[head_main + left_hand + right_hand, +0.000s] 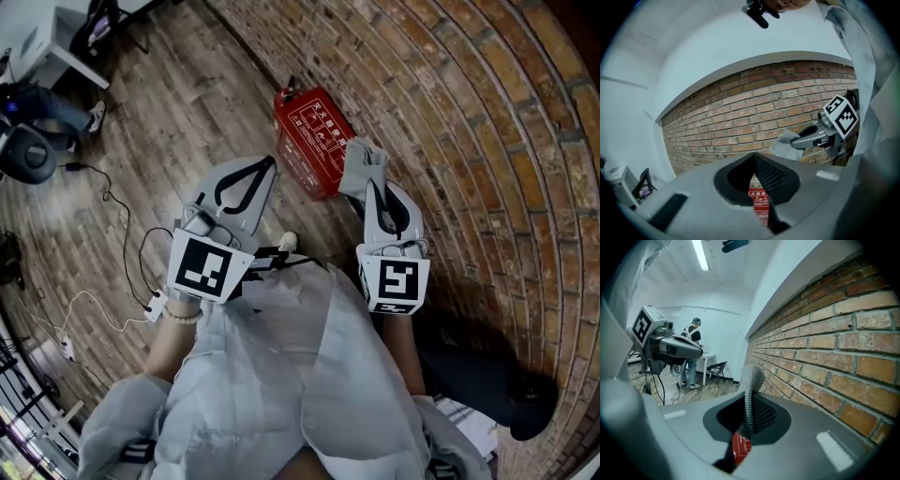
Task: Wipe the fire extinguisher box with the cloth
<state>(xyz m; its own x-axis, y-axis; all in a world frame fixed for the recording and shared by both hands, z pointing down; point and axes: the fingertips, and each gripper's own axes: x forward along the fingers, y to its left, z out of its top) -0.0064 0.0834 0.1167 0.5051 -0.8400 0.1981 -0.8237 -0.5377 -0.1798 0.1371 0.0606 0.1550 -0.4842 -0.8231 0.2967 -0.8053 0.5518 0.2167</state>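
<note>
The red fire extinguisher box (314, 141) stands on the wooden floor against the brick wall. Between the jaws it shows as a red sliver in the left gripper view (757, 200) and the right gripper view (740, 446). My right gripper (368, 184) is shut on a grey cloth (361, 159), held just right of the box's near end. The cloth stands up between its jaws (750, 380). My left gripper (269, 169) hovers left of the box, jaws closed at the tips and holding nothing. The left gripper view also shows the right gripper (808, 139) and cloth (785, 143).
The brick wall (469, 122) runs along the right. Cables and a white power strip (155, 305) lie on the floor at left, beside a dark chair base (28, 150). A dark object (525, 403) sits at lower right. A person (691, 352) stands by a white table far back.
</note>
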